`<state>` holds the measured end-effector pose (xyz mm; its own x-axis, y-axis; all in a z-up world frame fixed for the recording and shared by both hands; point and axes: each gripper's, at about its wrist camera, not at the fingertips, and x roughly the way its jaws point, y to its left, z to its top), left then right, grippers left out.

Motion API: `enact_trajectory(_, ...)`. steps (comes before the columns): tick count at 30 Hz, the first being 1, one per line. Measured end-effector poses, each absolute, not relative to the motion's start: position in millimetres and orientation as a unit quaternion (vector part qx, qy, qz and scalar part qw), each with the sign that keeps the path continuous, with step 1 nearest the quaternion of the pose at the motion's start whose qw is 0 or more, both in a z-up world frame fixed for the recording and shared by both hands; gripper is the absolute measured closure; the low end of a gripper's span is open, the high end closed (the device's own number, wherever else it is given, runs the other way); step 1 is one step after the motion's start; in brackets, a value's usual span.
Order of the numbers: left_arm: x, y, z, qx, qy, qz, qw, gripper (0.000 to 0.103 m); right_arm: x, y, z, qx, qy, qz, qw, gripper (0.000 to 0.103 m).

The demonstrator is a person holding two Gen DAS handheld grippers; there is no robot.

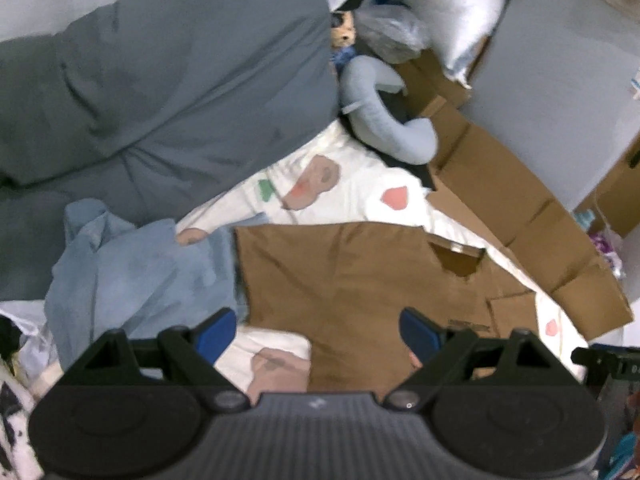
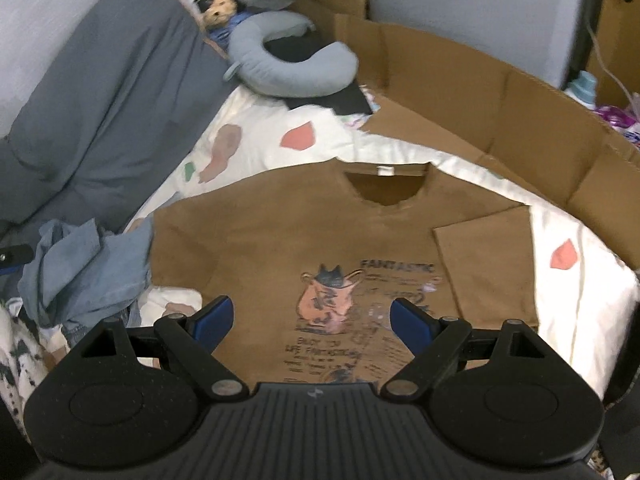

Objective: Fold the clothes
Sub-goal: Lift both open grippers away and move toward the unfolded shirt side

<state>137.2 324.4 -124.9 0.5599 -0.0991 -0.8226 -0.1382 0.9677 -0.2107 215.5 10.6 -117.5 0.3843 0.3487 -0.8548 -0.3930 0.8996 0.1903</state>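
A brown T-shirt with a printed picture and text lies flat, front up, on a white patterned sheet; its right sleeve is folded in over the body. In the left wrist view the same brown T-shirt fills the middle. My left gripper hangs open above the shirt's left side, nothing between its blue pads. My right gripper is open too, above the print on the chest. A crumpled light blue garment lies just left of the shirt, also seen as a blue heap in the right wrist view.
A grey duvet is piled at the left. A grey-blue neck pillow and a plush toy lie beyond the shirt. Flattened cardboard borders the sheet at the far right. Patterned fabric shows at the lower left.
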Motion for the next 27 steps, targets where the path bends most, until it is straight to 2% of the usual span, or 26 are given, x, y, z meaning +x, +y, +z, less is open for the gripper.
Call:
enact_trajectory(18, 141, 357, -210, -0.175, 0.483, 0.051, 0.856, 0.017, 214, 83, -186, -0.022, 0.526, 0.267, 0.807, 0.013)
enact_trajectory(27, 176, 356, -247, -0.182, 0.487, 0.043, 0.853, 0.032, 223, 115, -232, -0.004, 0.526, 0.294, 0.798, 0.013)
